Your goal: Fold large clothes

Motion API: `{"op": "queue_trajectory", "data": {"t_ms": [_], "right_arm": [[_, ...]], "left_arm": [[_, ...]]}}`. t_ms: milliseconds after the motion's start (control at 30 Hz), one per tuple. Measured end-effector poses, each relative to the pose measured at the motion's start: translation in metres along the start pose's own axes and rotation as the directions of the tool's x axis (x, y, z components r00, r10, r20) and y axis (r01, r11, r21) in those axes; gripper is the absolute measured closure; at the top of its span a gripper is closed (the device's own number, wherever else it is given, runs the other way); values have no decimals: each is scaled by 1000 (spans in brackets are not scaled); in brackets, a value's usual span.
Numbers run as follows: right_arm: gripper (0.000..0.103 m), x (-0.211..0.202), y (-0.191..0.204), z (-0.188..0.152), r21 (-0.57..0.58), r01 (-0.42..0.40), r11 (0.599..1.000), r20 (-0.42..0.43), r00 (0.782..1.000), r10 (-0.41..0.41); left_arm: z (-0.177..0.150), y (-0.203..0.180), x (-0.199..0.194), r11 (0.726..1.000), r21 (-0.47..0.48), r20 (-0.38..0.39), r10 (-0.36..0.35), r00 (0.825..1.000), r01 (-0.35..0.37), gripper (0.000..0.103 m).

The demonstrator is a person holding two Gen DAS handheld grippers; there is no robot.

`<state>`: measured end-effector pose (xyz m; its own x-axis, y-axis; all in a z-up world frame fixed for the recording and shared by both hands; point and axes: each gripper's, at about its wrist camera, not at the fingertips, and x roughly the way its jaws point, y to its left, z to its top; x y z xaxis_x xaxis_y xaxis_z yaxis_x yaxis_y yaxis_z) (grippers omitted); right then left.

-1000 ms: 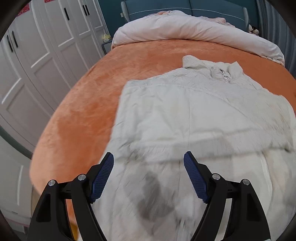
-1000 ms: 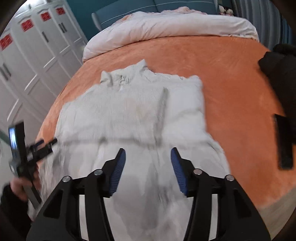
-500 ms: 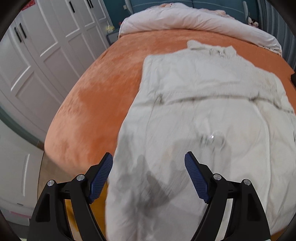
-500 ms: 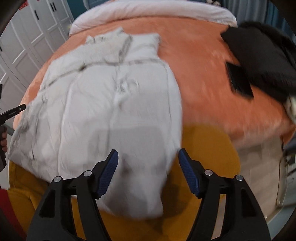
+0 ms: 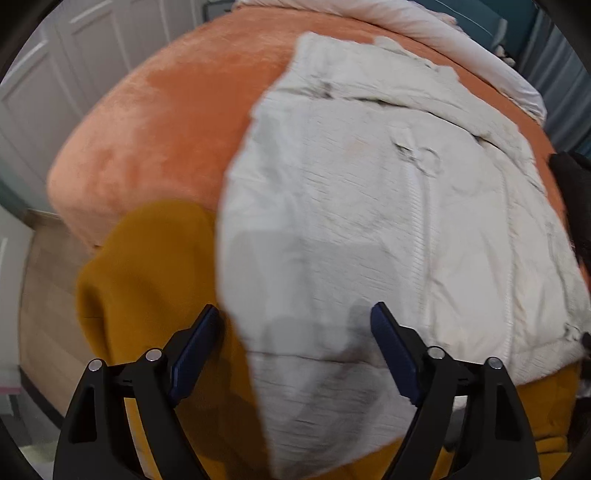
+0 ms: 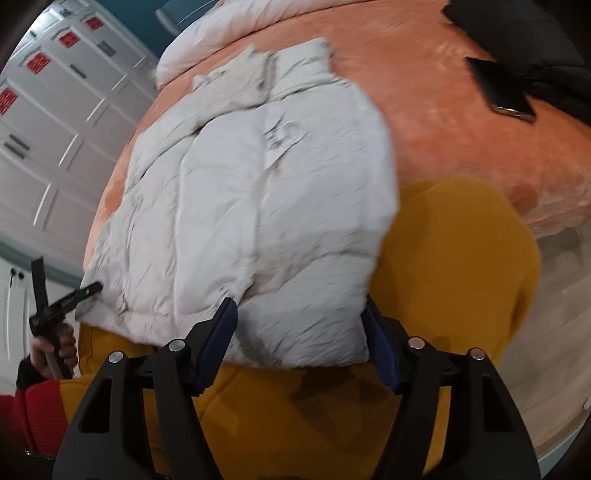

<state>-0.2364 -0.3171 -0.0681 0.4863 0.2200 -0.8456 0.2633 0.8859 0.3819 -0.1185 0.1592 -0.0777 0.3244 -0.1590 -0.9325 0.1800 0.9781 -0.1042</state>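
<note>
1. Left wrist view: the left gripper [image 5: 295,339] has its jaws spread wide, pinching nothing. The off-white quilted puffer jacket [image 5: 388,206] lies spread on the orange plush bed cover [image 5: 166,122], and its lower hem hangs over the bed edge between the jaws. Outside the left jaw and under the hem sits a mustard-yellow cloth [image 5: 147,266]. Far ahead of the jaws lies a rolled pale pink duvet [image 5: 424,29].
2. Right wrist view: the right gripper [image 6: 299,339] has its jaws spread, and the jacket's [image 6: 266,192] hem corner lies between them without being clamped. The mustard-yellow cloth [image 6: 454,258] spreads below and outside the right jaw. Ahead and beyond the right jaw, a black garment [image 6: 524,40] rests on the bed cover [image 6: 443,122] with a dark flat phone [image 6: 498,88] touching it. Well outside the left jaw, the left gripper [image 6: 90,287] is at the jacket's far hem edge; whether it touches is unclear. White panelled wardrobe doors [image 6: 55,110] stand beyond.
</note>
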Motion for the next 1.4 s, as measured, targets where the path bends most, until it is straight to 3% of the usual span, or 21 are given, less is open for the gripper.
{"op": "queue_trajectory", "data": {"t_ms": [100, 133, 200, 233, 400, 500, 567, 633, 700, 767, 867, 933, 1133, 1200, 1233, 1400], "right_arm": [[67, 3, 5, -4, -24, -5, 1000, -16, 1000, 5], [78, 2, 5, -4, -19, -25, 1000, -20, 1000, 24], [86, -6, 11, -2, -39, -41, 998, -11, 999, 41], [88, -10, 14, -1, -59, -46, 997, -7, 999, 45], [90, -46, 36, 2, -198, -54, 979, -13, 999, 53], [90, -79, 43, -2, -252, -85, 964, -10, 996, 85], [90, -104, 49, -6, -297, -125, 947, 3, 991, 132], [90, -135, 60, -9, -366, -153, 918, 40, 983, 180], [90, -158, 68, -6, -414, -159, 897, 80, 975, 209], [90, -176, 72, 2, -436, -162, 885, 129, 962, 239], [90, -193, 73, 33, -410, -139, 902, 238, 938, 253], [90, -187, 69, 61, -363, -121, 924, 294, 926, 237], [90, -110, 57, 136, -211, -107, 971, 313, 934, 171], [90, -78, 52, 158, -173, -106, 979, 313, 937, 156], [90, -67, 52, 167, -153, -103, 983, 325, 934, 148], [89, 0, 39, 210, -16, -102, 995, 368, 924, 101]], "left_arm": [[-2, -6, 0, 999, 15, -20, -39, 999, 39, 49], [-2, -7, -1, 999, 22, -20, -48, 999, 48, 68], [-3, -5, -9, 994, 38, -37, -102, 994, 103, 87], [-1, -2, -13, 991, 43, -39, -122, 992, 124, 92], [1, -8, -68, 976, 159, -1, -150, 989, 148, 97], [1, -7, -125, 963, 191, 53, -202, 978, 188, 97], [0, -5, -159, 955, 193, 108, -248, 963, 224, 97], [-3, -1, -198, 943, 163, 179, -318, 931, 290, 97], [-4, 3, -222, 938, 134, 244, -345, 906, 321, 97], [-1, 7, -243, 936, 116, 324, -351, 879, 331, 97], [18, 7, -256, 950, 103, 400, -311, 862, 295, 96], [39, 13, -249, 951, 76, 409, -303, 861, 299, 95], [118, 3, -175, 983, 29, 328, -180, 927, 181, 92], [144, 0, -142, 991, 15, 315, -133, 940, 136, 90], [158, -2, -125, 994, 19, 317, -110, 942, 109, 84], [203, -7, -48, 999, -31, 303, -22, 953, 32, 84]]}}
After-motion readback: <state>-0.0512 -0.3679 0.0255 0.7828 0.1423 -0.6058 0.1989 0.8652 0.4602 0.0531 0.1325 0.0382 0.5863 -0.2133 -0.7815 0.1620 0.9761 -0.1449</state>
